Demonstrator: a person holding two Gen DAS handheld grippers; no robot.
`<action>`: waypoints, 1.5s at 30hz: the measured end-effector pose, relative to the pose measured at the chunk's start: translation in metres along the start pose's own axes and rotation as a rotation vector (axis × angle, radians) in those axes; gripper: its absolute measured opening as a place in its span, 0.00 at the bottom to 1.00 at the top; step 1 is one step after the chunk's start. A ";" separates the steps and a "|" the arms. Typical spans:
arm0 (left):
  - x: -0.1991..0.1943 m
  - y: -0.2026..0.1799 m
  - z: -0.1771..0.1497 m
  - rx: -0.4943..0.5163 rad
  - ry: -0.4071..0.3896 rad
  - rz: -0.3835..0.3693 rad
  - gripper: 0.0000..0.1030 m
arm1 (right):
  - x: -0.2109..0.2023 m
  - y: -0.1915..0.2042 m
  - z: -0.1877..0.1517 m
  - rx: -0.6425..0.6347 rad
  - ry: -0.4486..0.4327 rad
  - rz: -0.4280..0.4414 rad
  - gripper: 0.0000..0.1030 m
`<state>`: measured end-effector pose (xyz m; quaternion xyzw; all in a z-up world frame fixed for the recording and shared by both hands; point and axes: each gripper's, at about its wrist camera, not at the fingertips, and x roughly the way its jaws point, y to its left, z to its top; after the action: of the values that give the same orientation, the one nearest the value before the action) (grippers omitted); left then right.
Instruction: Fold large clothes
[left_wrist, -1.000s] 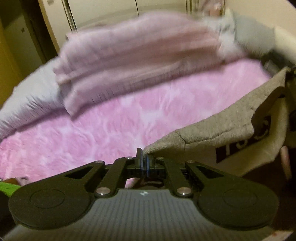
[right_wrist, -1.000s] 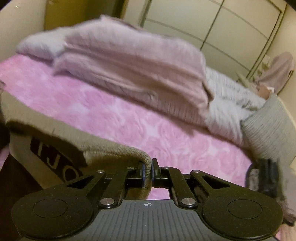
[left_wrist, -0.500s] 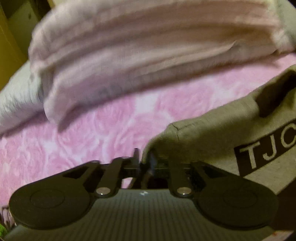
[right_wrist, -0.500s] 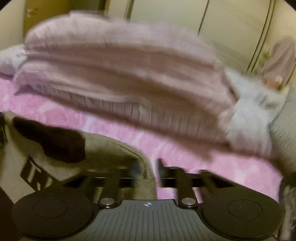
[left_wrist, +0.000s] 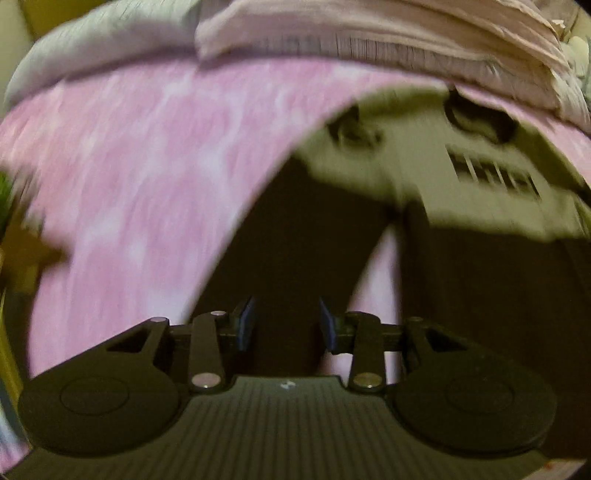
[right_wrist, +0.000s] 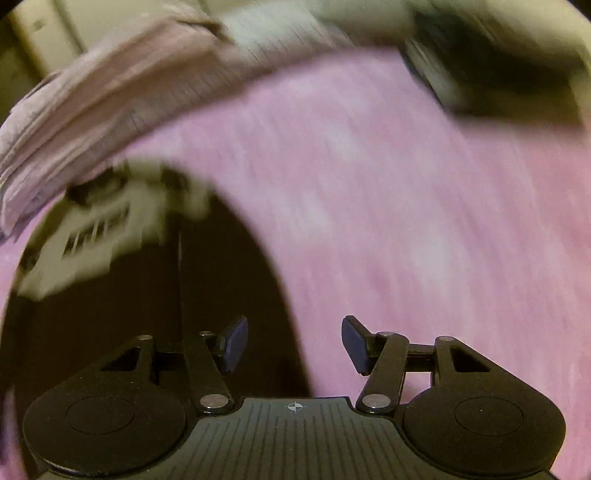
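Observation:
A garment with a tan waistband and dark legs (left_wrist: 303, 236) lies on the pink blanket (left_wrist: 140, 166), blurred by motion. Its tan top part (left_wrist: 417, 147) carries a dark label with pale letters. My left gripper (left_wrist: 286, 326) is open just above a dark leg, holding nothing. In the right wrist view the same garment (right_wrist: 147, 295) lies at the left, its tan band (right_wrist: 110, 221) further off. My right gripper (right_wrist: 293, 343) is open over the edge of the dark cloth and the pink blanket (right_wrist: 406, 203).
A folded pale pink ribbed cloth (left_wrist: 369, 40) lies along the far side of the bed, with a grey cloth (left_wrist: 92, 55) to its left. In the right wrist view a dark object (right_wrist: 491, 74) sits at the far right. Cupboard doors (right_wrist: 44, 44) stand behind.
Both grippers were shut on the tan waistband; both have let go and now stand open. The garment has dropped flat onto the blanket, and both cameras have swung down and back.

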<state>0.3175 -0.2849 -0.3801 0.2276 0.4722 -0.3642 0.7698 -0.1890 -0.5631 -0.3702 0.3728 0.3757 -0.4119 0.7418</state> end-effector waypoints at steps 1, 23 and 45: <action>-0.011 -0.003 -0.017 -0.016 0.023 -0.011 0.31 | -0.013 -0.011 -0.024 0.055 0.049 0.028 0.52; -0.115 -0.052 -0.096 -0.058 -0.020 -0.041 0.30 | -0.098 -0.060 0.116 -0.214 -0.424 -0.384 0.21; -0.068 0.114 -0.146 -0.385 0.038 0.139 0.47 | 0.012 0.060 -0.045 -0.032 0.168 -0.107 0.49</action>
<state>0.3042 -0.0885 -0.3843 0.1150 0.5308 -0.2089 0.8132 -0.1418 -0.5053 -0.3857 0.3734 0.4624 -0.4125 0.6904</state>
